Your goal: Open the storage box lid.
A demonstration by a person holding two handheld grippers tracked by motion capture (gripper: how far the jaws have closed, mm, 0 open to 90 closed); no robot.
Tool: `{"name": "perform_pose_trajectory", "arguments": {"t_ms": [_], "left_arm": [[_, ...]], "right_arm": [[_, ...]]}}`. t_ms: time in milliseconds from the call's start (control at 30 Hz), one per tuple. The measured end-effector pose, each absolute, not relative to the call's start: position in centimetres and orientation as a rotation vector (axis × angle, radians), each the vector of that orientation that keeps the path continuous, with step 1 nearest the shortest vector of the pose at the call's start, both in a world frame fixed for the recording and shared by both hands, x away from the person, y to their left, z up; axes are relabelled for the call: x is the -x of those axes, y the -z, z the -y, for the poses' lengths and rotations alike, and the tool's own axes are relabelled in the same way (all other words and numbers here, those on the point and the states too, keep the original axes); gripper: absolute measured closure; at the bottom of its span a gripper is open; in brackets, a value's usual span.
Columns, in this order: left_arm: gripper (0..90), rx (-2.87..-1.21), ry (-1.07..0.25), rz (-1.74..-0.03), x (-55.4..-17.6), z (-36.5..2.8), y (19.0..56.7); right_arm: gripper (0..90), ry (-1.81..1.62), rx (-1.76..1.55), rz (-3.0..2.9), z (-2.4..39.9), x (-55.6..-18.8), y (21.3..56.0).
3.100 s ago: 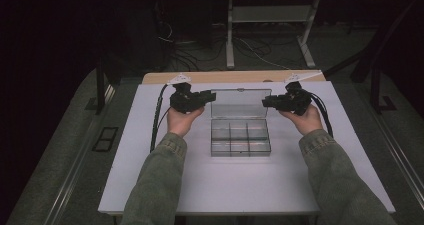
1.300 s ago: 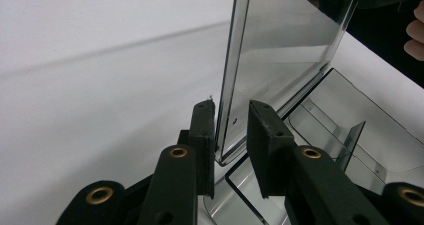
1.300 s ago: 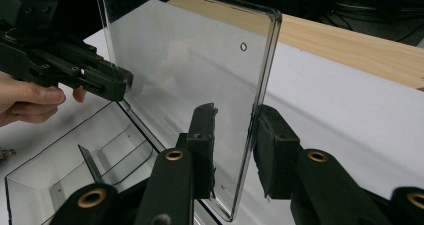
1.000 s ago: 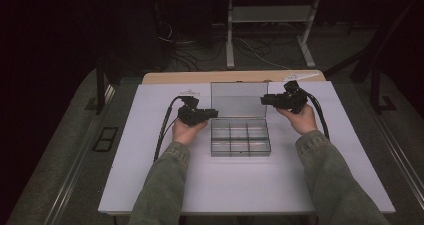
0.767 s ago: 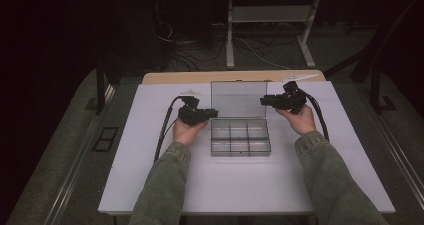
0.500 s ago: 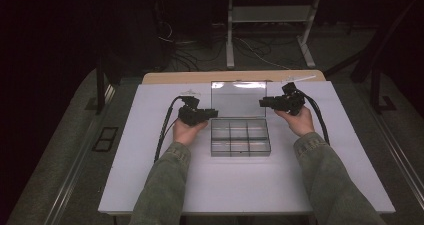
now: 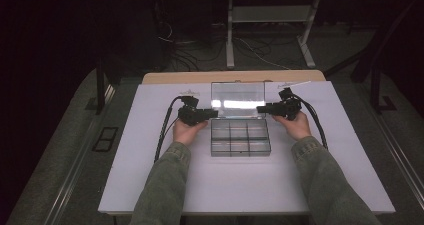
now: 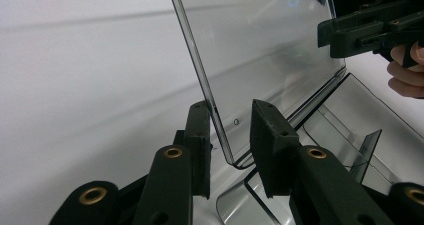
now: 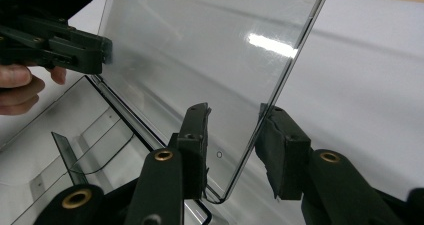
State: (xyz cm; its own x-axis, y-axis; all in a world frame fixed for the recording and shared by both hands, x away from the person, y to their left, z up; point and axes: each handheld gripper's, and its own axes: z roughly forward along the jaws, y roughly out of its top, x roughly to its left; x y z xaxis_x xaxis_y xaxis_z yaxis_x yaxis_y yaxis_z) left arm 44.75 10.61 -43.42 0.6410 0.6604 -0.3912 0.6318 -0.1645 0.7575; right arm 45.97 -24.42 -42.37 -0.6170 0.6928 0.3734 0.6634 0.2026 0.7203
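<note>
Near the worktop's [image 7: 150,185] far edge, the clear box's [image 7: 240,137] lid [image 7: 237,97] stands raised; left hand-held gripper [image 7: 212,114] and right hand-held gripper [image 7: 261,108] straddle its side edges, jaws just opening, unclamped.

Compartment box [image 7: 240,137] sits mid-table [image 7: 150,185], lid [image 7: 237,99] raised behind it; left gripper [image 7: 212,114] and right gripper [image 7: 261,109] flank the lid edges.

Left gripper [image 7: 212,114] and right gripper [image 7: 261,108] face to face, jaws just parting.
</note>
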Motion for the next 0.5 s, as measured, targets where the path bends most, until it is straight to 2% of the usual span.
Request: {"name": "perform_pose_trajectory", "arguments": {"t_ms": [500], "left_arm": [[62.1,-1.836,-0.016,-1.064,-45.0,-10.7,43.8]], "right_arm": [[57.9,-1.483,-1.445,-2.386,24.7,-45.9,43.8]]}}
